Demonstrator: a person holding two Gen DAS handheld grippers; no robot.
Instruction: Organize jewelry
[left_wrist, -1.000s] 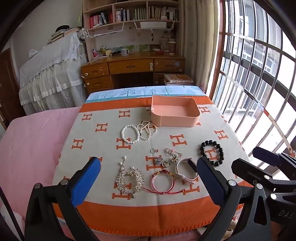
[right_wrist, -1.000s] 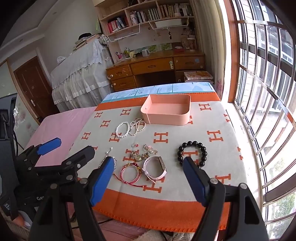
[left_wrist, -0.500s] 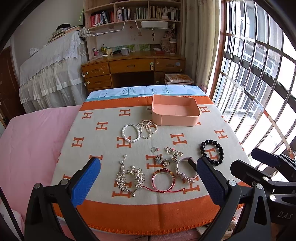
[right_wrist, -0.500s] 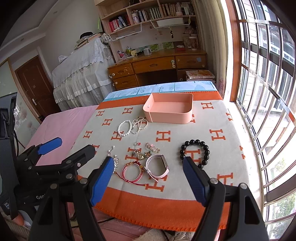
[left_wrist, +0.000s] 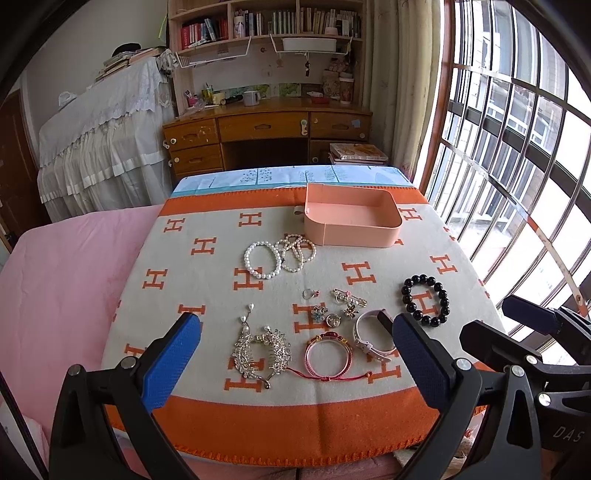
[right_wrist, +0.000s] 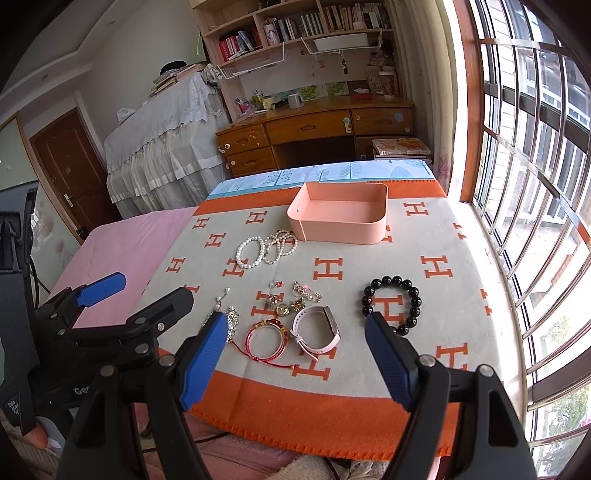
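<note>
Nothing moved on the blanket (left_wrist: 207, 295) since a second ago; both tools only drift slightly. Left tool (left_wrist: 295, 354) wide, empty, near side of pink tray (left_wrist: 351, 232); right tool (right_wrist: 295, 354) likewise. All jewelry outside the tray: sorting not started.

The blanket (left_wrist: 369, 424) is cream with orange H letters and orange borders. On it: a plain peach-pink tray (left_wrist: 352, 230), white pearl bracelets (left_wrist: 262, 260), a black bead bracelet (left_wrist: 424, 300), a red bangle (left_wrist: 327, 352), a pale pink watch (right_wrist: 317, 330). Gripper pads (left_wrist: 171, 362) are blue.
</note>
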